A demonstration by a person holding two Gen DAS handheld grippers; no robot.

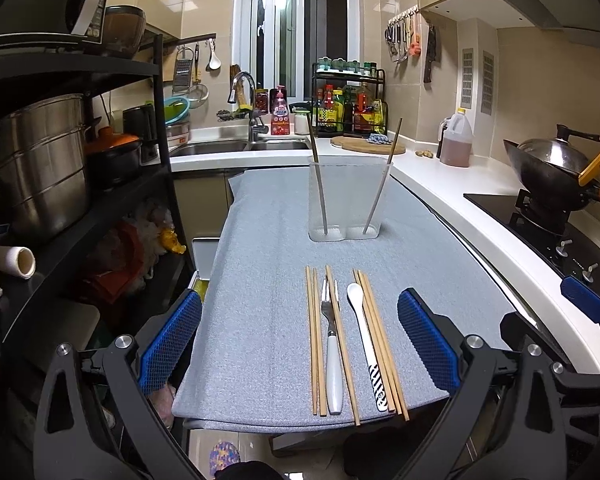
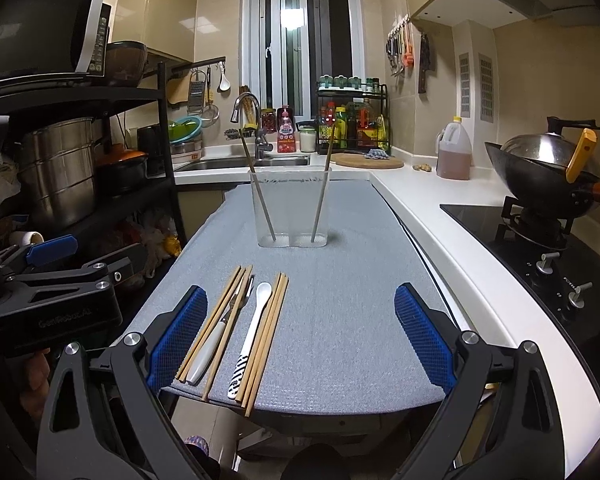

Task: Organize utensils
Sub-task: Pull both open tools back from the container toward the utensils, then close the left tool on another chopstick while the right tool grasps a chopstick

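A clear plastic holder (image 1: 346, 200) (image 2: 292, 210) stands on the grey cloth (image 1: 260, 280) with two chopsticks leaning in it, one per side. Near the front edge lie several wooden chopsticks (image 1: 315, 336) (image 2: 268, 332), a white-handled fork (image 1: 332, 344) (image 2: 220, 324) and a white spoon (image 1: 366, 340) (image 2: 252, 328). My left gripper (image 1: 300, 340) is open and empty, its pads on either side of the utensils. My right gripper (image 2: 300, 336) is open and empty, just right of them. The left gripper also shows in the right wrist view (image 2: 52, 264).
A black shelf rack (image 1: 100, 184) with pots stands left. A white counter (image 1: 480, 200) runs right with a wok (image 1: 552, 168) on the stove (image 2: 540, 248) and an oil jug (image 1: 456, 140). Sink (image 1: 236, 146) and spice rack (image 1: 348, 108) at the back.
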